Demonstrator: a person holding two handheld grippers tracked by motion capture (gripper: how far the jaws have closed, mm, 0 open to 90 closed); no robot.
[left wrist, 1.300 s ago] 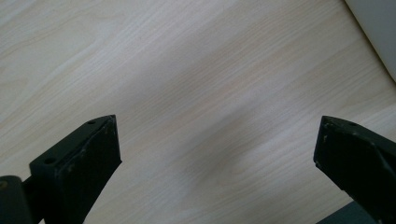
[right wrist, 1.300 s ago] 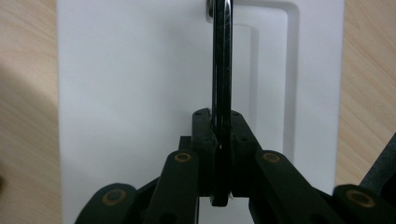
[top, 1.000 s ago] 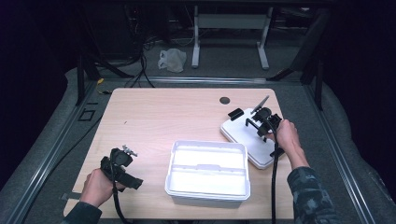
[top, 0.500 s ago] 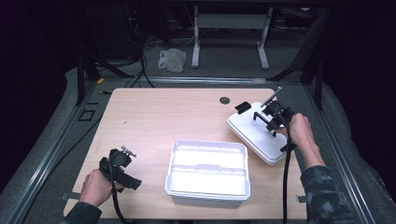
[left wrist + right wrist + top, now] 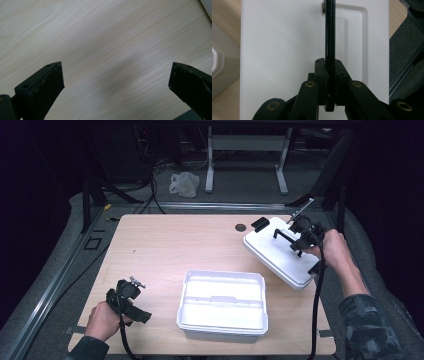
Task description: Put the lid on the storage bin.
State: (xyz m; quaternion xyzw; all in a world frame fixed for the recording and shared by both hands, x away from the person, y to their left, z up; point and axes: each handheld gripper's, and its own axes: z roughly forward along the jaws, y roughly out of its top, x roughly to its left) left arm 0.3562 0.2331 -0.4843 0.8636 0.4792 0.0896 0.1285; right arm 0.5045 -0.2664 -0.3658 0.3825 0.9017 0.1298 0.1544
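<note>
A flat white lid [image 5: 280,257] hangs tilted above the table's right side. In the right gripper view my right gripper [image 5: 329,62] is shut on the thin black handle [image 5: 329,32] fixed to the lid [image 5: 282,50]. From above, the right gripper [image 5: 292,240] sits over the lid's far end. An open white container [image 5: 222,302] stands at the front centre of the wooden table [image 5: 170,245]. My left gripper [image 5: 131,287] rests at the front left, held by a hand. Its jaws stand wide apart over bare wood, and the left gripper [image 5: 116,75] holds nothing.
A round cable hole [image 5: 240,227] lies in the tabletop just left of the lid. The table's right edge runs under the lid, with dark floor [image 5: 404,57] beyond. A white plastic bag [image 5: 184,184] and a metal frame [image 5: 245,150] stand on the floor behind the table.
My right gripper has risen and shifted toward the far right, carrying the white lid up off the table by its handle. The left gripper has not moved.
</note>
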